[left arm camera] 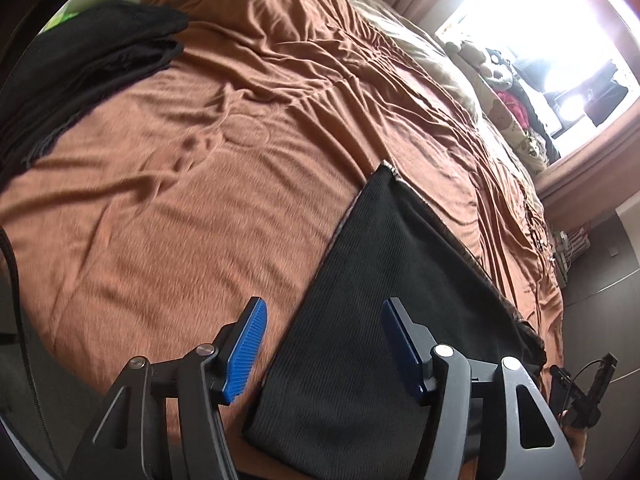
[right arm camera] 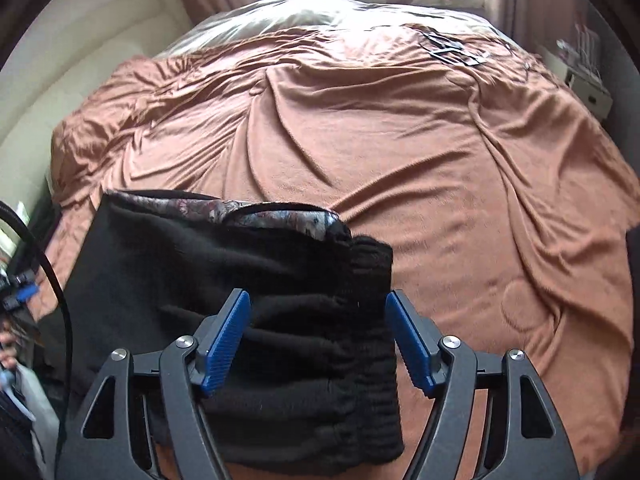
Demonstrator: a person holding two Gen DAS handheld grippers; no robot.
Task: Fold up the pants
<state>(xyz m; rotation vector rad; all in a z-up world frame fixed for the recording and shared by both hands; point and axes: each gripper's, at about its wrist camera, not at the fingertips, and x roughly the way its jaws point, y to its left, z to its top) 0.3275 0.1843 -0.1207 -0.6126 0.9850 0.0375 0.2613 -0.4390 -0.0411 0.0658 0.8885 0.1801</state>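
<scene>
The black pants (left arm camera: 384, 300) lie folded into a flat rectangle on the brown bedspread (left arm camera: 180, 200) near the bed's near edge. In the right wrist view the pants (right arm camera: 248, 288) show their gathered waistband on the right and a patterned lining along the far edge. My left gripper (left arm camera: 324, 344) hovers above the folded cloth, blue pads apart, nothing between them. My right gripper (right arm camera: 318, 332) hangs over the waistband end, also open and clear of the fabric.
A second pile of dark clothes (left arm camera: 80, 72) lies at the far left of the bed. Pillows and soft toys (left arm camera: 500, 76) sit by the bright window. A black cable (right arm camera: 48, 264) runs at the left. The bedspread (right arm camera: 400, 140) is wrinkled.
</scene>
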